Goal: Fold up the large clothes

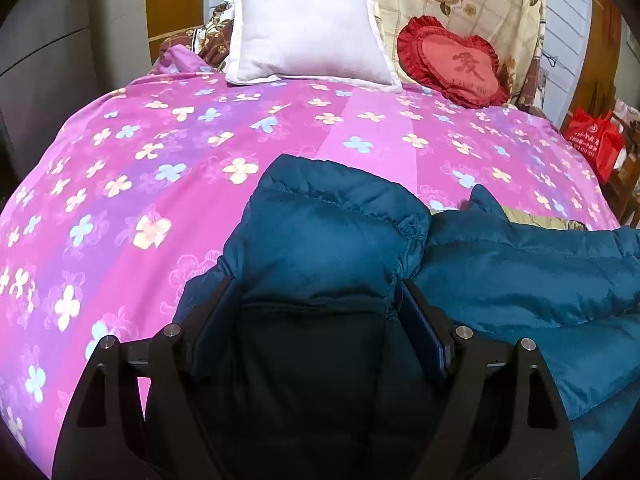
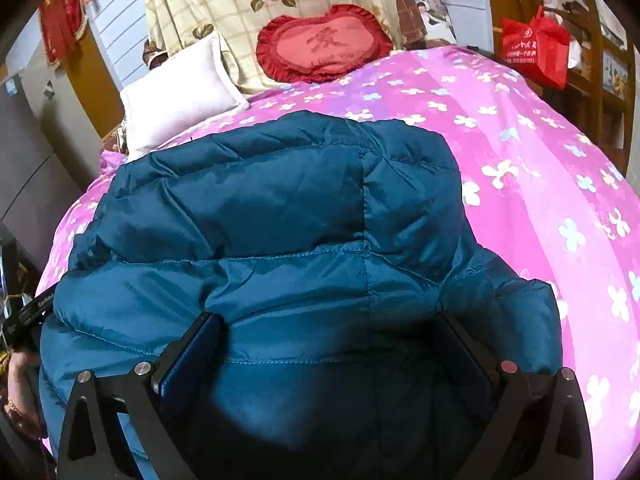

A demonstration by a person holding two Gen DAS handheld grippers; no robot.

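Jacket [image 2: 280,216] fabric, teal and quilted, fills the span of both my tools, lying across the near part of the pink flowered bedcover [image 1: 120,152]. My left gripper [image 1: 316,312] stands wide with a puffy sleeve end bulging between the fingers; whether the pads press on it I cannot tell. My right gripper [image 2: 332,344] is spread as wide as it goes over the jacket's body, the cloth lying between the fingers without being pinched. The bulk of the garment runs from my left tool off to the right, so the right hand is nearer the body and the left nearer the sleeve. Ahead, toward the white pillow [image 1: 308,36] and red heart cushion [image 1: 452,62], the cover lies bare, room enough to lay the fold.
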